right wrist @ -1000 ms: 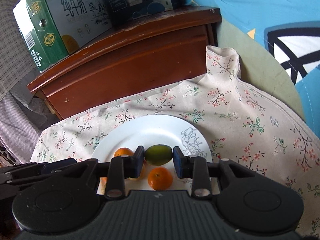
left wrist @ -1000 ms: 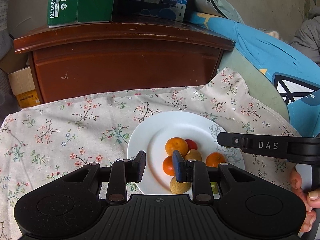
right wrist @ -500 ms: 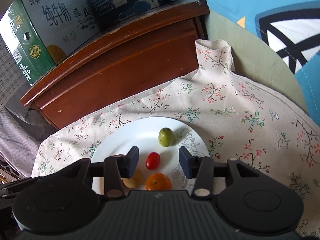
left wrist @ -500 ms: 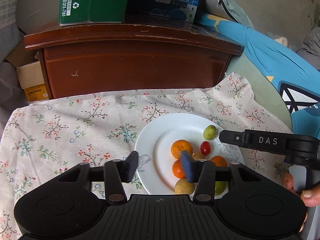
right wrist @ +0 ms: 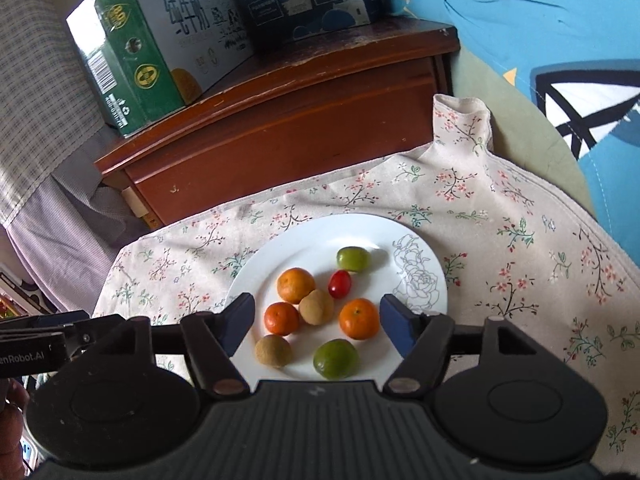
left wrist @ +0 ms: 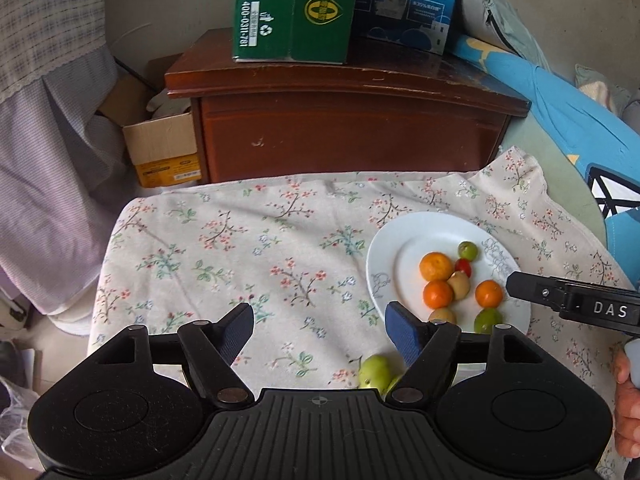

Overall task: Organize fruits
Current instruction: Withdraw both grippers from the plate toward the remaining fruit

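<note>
A: What is seen on the white plate (right wrist: 416, 280)?

B: Eight fruits are counted in the right wrist view: three oranges (right wrist: 359, 319), two brownish fruits (right wrist: 316, 306), a red tomato (right wrist: 340, 283), one green fruit (right wrist: 335, 359) at the near rim and a second green fruit (right wrist: 353, 259) at the far side. The plate is set on the floral cloth (left wrist: 240, 248).

A: And the grippers?

B: The right gripper (right wrist: 317, 322) is seen above the near part of the plate, its jaws opening, nothing pressed between them. The left gripper (left wrist: 320, 330) is held over the cloth, left of the plate; its jaws are opening too, and nothing is clamped. A pale green fruit (left wrist: 375, 368) is seen on the cloth just off the plate, partly hidden by the left gripper's body
</note>
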### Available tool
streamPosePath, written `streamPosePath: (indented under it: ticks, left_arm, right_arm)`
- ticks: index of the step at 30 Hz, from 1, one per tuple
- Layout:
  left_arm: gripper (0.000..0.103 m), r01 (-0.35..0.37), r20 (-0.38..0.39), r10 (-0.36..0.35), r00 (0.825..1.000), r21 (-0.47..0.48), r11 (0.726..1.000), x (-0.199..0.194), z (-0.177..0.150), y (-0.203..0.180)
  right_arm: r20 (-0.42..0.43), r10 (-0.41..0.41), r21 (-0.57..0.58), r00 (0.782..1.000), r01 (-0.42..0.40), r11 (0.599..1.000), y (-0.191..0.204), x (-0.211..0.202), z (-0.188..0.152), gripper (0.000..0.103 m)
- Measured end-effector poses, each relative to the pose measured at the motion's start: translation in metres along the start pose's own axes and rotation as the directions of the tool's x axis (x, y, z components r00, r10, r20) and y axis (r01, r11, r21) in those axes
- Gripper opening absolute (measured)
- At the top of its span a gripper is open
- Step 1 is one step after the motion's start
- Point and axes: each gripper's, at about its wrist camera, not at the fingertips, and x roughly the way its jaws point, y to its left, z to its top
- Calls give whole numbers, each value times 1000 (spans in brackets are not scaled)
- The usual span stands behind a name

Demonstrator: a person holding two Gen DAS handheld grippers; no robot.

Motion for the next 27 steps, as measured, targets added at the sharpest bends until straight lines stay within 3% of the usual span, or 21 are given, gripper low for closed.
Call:
streamPosePath:
  ticks: [9,19,27]
  left_arm:
    - [74,41,-23,-43,999,-63,997,-22,-36,15]
    - [79,39,-89,-38,995,14,999,-18,-68,-5]
    - [79,93,-127,-81,989,92,991,-9,-80,-19]
  right_arm:
    - [-42,35,-74,999,-38,997,24,-22,-33,76]
    - [-116,41,-94,992,-52,994,30,-21,-58,76]
    - [-150,51,-117,987,-69,991,34,-8,-65,74]
